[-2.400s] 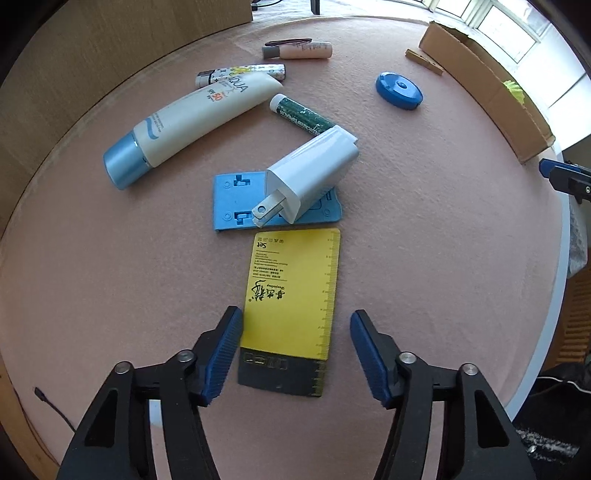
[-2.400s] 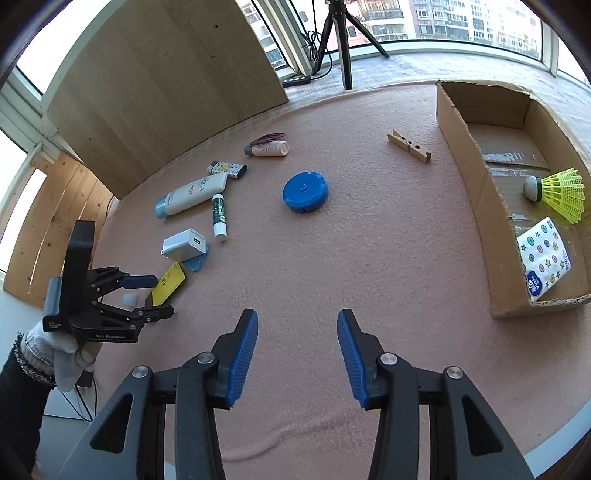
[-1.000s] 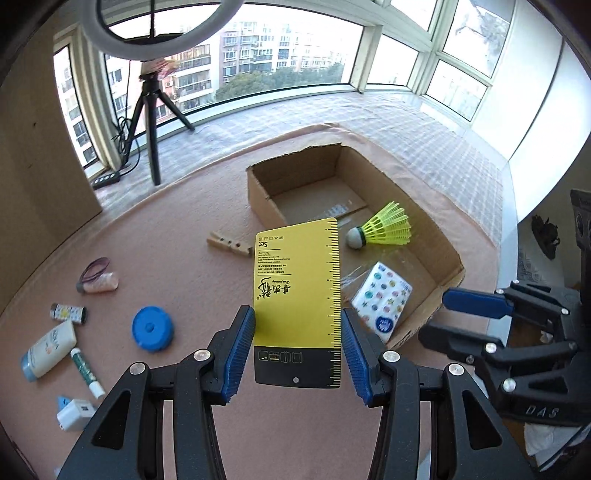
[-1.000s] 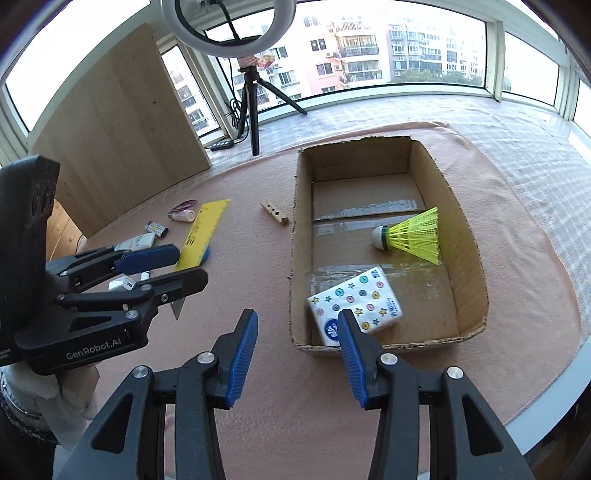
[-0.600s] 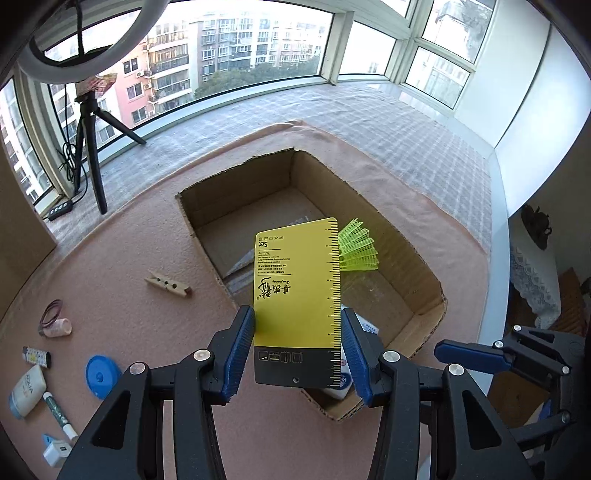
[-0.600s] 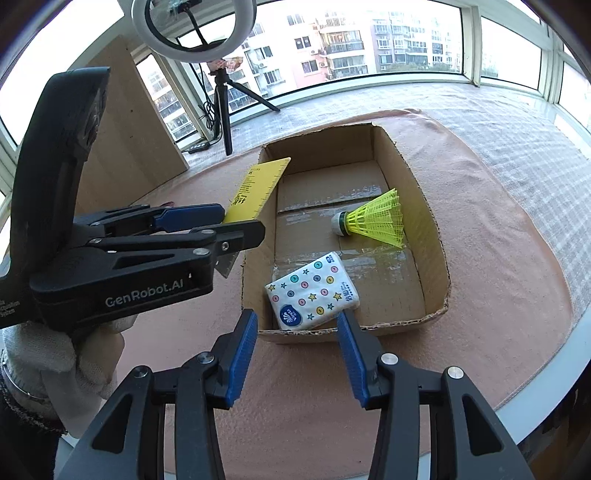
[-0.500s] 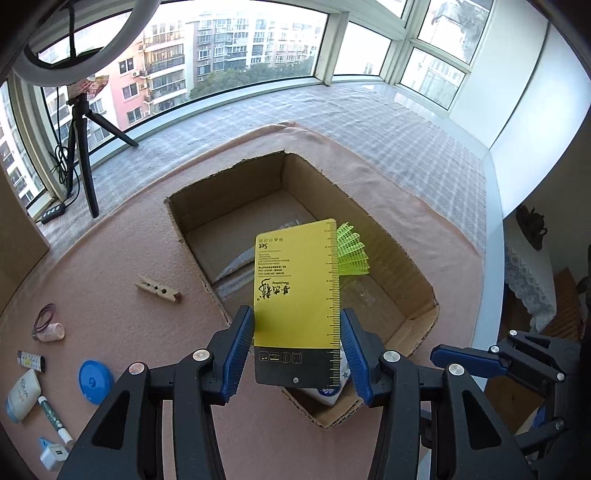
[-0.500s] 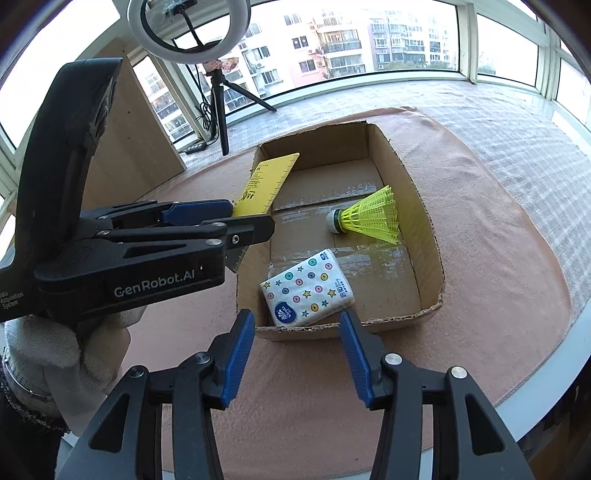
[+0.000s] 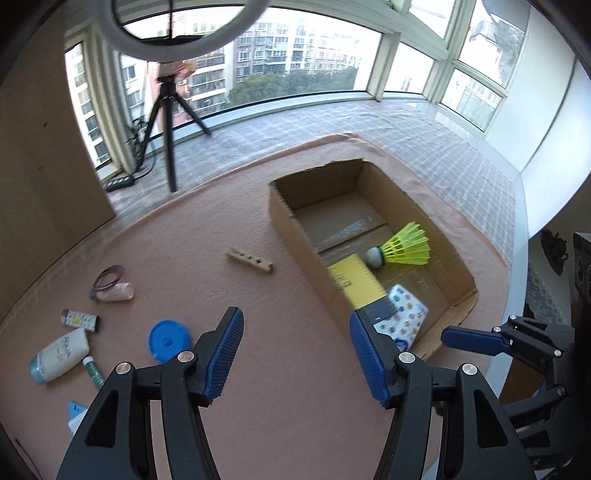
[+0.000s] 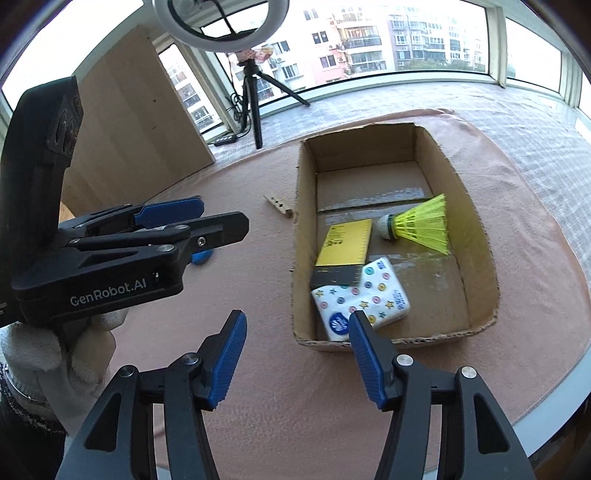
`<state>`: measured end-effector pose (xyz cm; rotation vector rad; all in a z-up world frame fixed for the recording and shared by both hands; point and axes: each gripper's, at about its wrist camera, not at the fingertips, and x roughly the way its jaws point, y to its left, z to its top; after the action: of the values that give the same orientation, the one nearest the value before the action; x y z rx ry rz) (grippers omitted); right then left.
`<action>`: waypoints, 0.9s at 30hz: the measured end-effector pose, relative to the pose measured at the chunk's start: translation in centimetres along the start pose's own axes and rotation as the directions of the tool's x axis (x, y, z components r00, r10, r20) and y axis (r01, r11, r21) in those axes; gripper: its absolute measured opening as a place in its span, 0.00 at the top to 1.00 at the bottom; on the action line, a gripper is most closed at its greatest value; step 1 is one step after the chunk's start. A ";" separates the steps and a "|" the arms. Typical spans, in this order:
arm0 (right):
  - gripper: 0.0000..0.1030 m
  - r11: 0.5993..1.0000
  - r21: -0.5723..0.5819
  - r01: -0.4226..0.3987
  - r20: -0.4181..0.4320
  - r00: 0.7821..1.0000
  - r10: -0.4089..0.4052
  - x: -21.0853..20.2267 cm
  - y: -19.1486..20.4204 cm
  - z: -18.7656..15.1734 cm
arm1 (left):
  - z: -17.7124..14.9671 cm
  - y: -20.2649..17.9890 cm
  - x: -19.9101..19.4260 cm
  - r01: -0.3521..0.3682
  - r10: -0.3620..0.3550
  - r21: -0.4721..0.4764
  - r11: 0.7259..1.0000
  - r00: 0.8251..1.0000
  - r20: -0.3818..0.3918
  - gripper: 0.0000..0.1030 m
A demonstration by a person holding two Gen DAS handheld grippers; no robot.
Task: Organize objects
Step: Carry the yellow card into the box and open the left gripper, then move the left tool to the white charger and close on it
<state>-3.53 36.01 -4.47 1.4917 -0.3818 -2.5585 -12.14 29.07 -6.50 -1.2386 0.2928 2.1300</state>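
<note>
Home sunroom/enclosed balcony doubling as a recording setup.
Curved window band is wrapping the room, apartment blocks showing outside. Ring light on a tripod is standing by the glass. Pink-clothed round table is carrying household clutter: lotion tube, clothespin, cardboard box.

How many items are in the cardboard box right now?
3. The yellow ruler card lies near the cardboard box's left wall, its dark end over the patterned tissue pack at the near end; the yellow shuttlecock lies mid-box. Nothing else shows inside.
</note>
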 end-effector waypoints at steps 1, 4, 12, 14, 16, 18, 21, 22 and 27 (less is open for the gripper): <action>0.48 1.000 -0.011 -0.007 -0.007 1.000 0.007 0.4 0.6 0.2 | -0.5 1.3 -0.3 -0.014 0.014 -0.020 1.000 1.000 -0.003 0.38; 0.48 0.999 -0.031 -0.038 -0.032 0.999 0.037 1.7 2.4 0.9 | -2.6 5.4 -1.2 -0.057 0.056 -0.076 0.995 0.998 -0.015 0.39; 0.48 0.987 -0.123 -0.107 -0.080 0.992 0.097 5.5 8.3 2.9 | -8.0 15.6 -3.2 -0.147 0.138 -0.235 0.961 0.989 -0.054 0.40; 0.48 0.982 -0.138 -0.127 -0.095 0.989 0.114 6.4 9.7 3.4 | -9.1 17.8 -3.6 -0.155 0.143 -0.277 0.948 0.988 -0.061 0.42; 0.48 0.979 -0.151 -0.140 -0.109 0.986 0.124 7.3 11.0 3.7 | -10.1 19.7 -3.8 -0.168 0.154 -0.305 0.938 0.986 -0.067 0.44; 0.48 0.977 -0.151 -0.151 -0.122 0.983 0.133 8.2 11.9 4.0 | -10.8 21.2 -3.6 -0.180 0.162 -0.317 0.931 0.983 -0.082 0.47; 0.48 0.975 -0.142 -0.169 -0.144 0.978 0.149 9.4 13.0 4.3 | -11.6 23.3 -3.2 -0.180 0.155 -0.351 0.919 0.983 -0.099 0.56; 0.48 0.975 -0.139 -0.175 -0.152 0.976 0.154 9.8 13.4 4.3 | -11.6 23.6 -3.0 -0.174 0.148 -0.362 0.916 0.984 -0.099 0.59; 0.48 0.972 -0.148 -0.185 -0.168 0.973 0.159 10.6 14.9 4.2 | -12.3 25.8 -2.2 -0.104 0.073 -0.431 0.896 0.993 -0.089 0.70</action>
<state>-12.37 19.65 -6.91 1.5133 -0.2614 -2.2637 -19.11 2.43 -14.43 -1.5782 -0.1126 2.3120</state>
